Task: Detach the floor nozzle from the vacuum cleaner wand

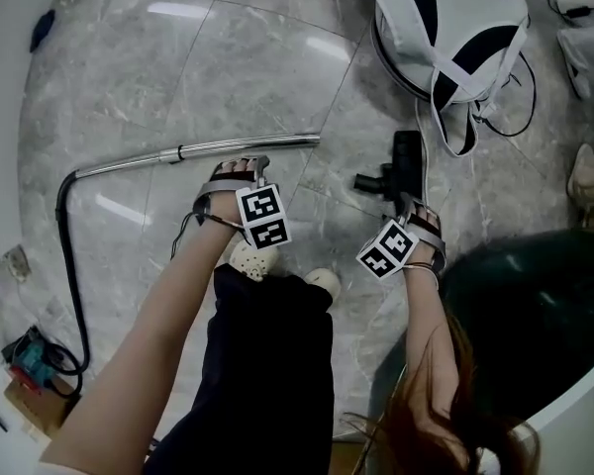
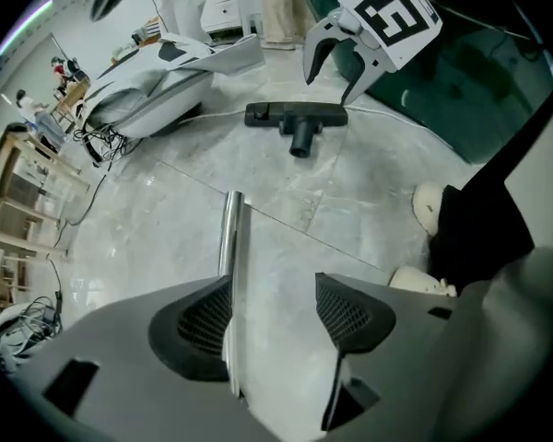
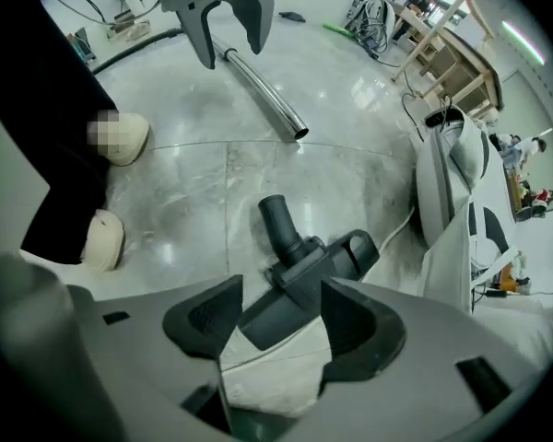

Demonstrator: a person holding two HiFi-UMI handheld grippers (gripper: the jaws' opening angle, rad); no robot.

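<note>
Seen from overhead, the long chrome vacuum wand (image 1: 238, 147) and the black T-shaped plastic floor nozzle (image 1: 404, 166) lie apart on the marble floor (image 1: 129, 77), the nozzle at three o'clock of the tube's open end (already separated, I'd say). The left gripper (image 2: 272, 288) hangs released over the wand. The right gripper (image 3: 281, 297) hangs slack-jawed over the nozzle, gripping nothing.

Lab-like workroom, marble floor (image 1: 228, 67), wooden racks (image 3: 453, 55) (cables (image 2: 100, 141) everywhere)
</note>
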